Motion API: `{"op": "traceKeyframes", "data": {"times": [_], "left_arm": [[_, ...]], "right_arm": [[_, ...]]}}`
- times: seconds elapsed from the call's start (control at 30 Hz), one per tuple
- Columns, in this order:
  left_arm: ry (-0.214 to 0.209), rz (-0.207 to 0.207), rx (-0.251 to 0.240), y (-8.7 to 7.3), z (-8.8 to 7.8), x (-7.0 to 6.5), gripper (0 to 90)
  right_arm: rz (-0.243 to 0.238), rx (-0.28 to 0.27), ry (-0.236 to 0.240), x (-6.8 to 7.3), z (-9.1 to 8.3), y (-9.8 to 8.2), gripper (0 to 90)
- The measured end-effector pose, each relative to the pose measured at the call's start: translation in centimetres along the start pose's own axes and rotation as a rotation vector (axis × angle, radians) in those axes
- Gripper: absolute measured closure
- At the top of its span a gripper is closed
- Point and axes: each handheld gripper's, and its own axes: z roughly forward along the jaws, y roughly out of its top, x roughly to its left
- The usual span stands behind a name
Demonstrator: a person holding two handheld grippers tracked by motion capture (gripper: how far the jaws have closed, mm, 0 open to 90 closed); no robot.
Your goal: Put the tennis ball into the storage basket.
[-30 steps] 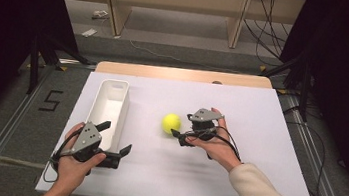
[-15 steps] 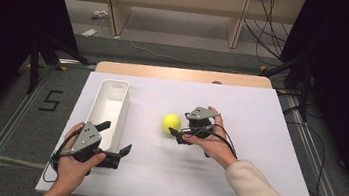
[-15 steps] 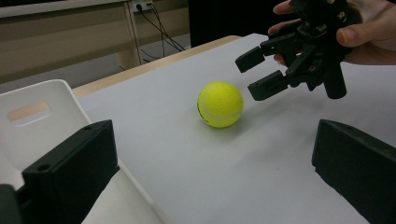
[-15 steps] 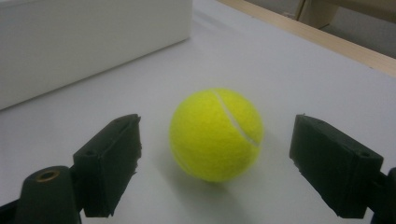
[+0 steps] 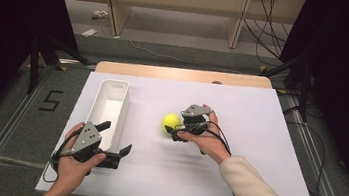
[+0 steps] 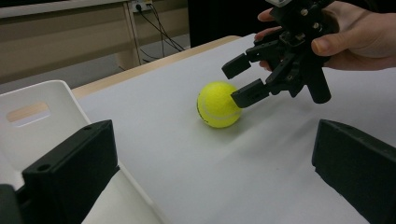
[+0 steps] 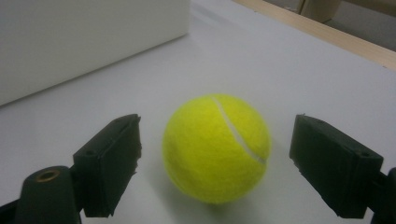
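A yellow tennis ball (image 5: 171, 123) rests on the white table top (image 5: 258, 138), right of a long white bin (image 5: 109, 107). My right gripper (image 5: 174, 130) is open just right of the ball, pointing left at it. In the right gripper view the ball (image 7: 216, 147) lies between the two spread jaws, apart from both. From the left gripper view the ball (image 6: 218, 104) shows with one right jaw tip at its side. My left gripper (image 5: 116, 140) is open near the table's front edge, beside the bin's near end.
The bin (image 6: 42, 112) is empty and stands lengthwise at the table's left. A wooden strip (image 5: 185, 74) borders the far edge. Cables trail from both grippers. Bare table top lies to the right and front.
My right gripper has crept a little left, closing in on the ball. The ball, the bin and my left gripper have stayed put.
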Motion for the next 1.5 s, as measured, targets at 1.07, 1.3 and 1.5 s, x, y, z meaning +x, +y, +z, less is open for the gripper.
{"op": "traceKeyframes", "data": {"times": [1.07, 1.3, 1.5], "left_arm": [[-0.003, 0.002, 0.003, 0.0, -0.1, 0.0, 0.0], [-0.003, 0.001, 0.003, 0.0, -0.1, 0.0, 0.0], [-0.004, 0.001, 0.002, 0.0, -0.1, 0.0, 0.0]], "right_arm": [[0.005, 0.06, -0.005, -0.1, 3.5, -0.5, 17.4], [-0.002, 0.075, -0.003, 0.1, 3.8, -0.6, 18.5], [-0.002, 0.08, -0.018, 0.1, 3.8, -0.7, 21.3]]}}
